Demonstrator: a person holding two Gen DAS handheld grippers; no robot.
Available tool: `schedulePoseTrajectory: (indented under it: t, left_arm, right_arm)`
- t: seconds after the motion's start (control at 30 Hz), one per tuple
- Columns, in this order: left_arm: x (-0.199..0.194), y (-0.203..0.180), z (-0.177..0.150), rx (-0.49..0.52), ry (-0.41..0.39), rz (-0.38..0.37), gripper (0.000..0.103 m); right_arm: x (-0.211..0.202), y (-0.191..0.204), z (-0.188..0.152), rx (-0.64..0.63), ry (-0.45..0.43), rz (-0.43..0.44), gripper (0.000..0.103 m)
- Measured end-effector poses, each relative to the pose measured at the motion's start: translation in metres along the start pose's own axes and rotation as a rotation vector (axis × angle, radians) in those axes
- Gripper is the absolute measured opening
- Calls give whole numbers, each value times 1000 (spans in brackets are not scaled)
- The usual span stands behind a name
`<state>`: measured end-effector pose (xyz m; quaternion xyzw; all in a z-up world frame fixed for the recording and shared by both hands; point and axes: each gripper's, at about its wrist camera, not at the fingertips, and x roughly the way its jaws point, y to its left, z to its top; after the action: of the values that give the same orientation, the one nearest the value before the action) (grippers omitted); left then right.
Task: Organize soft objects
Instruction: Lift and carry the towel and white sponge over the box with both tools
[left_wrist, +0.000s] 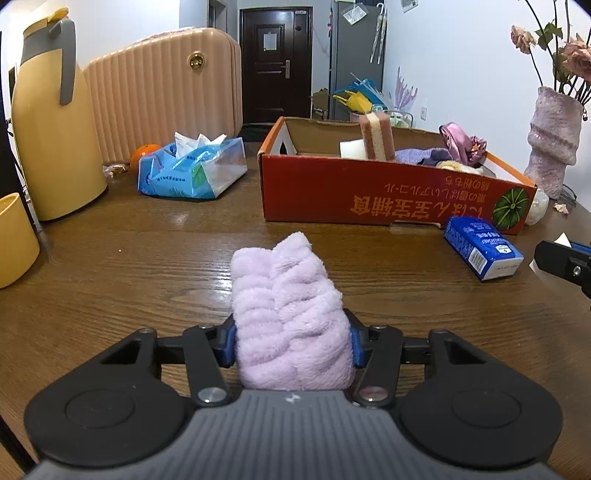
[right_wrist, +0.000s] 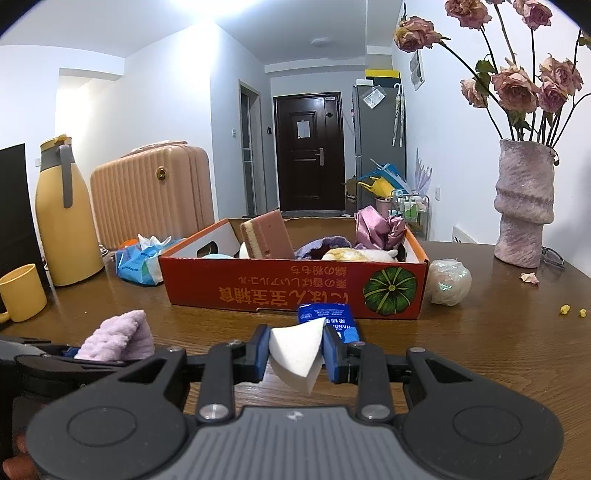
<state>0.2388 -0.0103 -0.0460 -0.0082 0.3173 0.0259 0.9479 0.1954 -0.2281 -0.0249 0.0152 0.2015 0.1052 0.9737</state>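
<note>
Fleece first: my left gripper (left_wrist: 291, 347) is clamped on a folded lilac fleece cloth (left_wrist: 290, 314), the blue pads pressing into both its flanks, its free end standing up toward twelve o'clock over the wooden table (left_wrist: 147, 266). My right gripper (right_wrist: 295, 356) pinches a white foam wedge (right_wrist: 295, 350) between its blue pads, the wedge's point hanging down toward six. From the right wrist view, the lilac cloth and my left gripper sit at nine o'clock, close beside me.

Just past the wedge, at twelve, a blue tissue packet (right_wrist: 334, 325) lies on the table; from the left wrist view it is out at two o'clock. Beyond it stands the red cardboard box (right_wrist: 280, 291), printed with a green pumpkin, already holding a brown-and-cream sponge (right_wrist: 267, 236) upright, a purple satin cloth (right_wrist: 376, 227) at its far right corner, and other soft pieces I cannot make out clearly.

At three o'clock of the box a pale crumpled ball (right_wrist: 450, 282) touches its side. Farther at two stands a pink vase (right_wrist: 524, 206) of dried roses. At ten o'clock sit a blue tissue bag (right_wrist: 142, 262), a yellow mug (right_wrist: 22, 293), a yellow jug (right_wrist: 64, 218) and a pink suitcase (right_wrist: 151, 192).
</note>
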Motion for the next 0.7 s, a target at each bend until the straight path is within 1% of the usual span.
schedulePoseTrajectory:
  t: [0.23, 0.47, 0.7]
  left_arm:
    - [-4, 1, 2, -2, -21, 2, 54]
    - [-17, 2, 5, -4, -96, 2, 54]
    - [-24, 0, 9, 1, -150, 4, 54]
  right_arm:
    - [0, 0, 0, -1, -7, -8, 29]
    - [-5, -2, 2, 5, -34, -8, 29]
    - [-11, 0, 5, -8, -94, -10, 30]
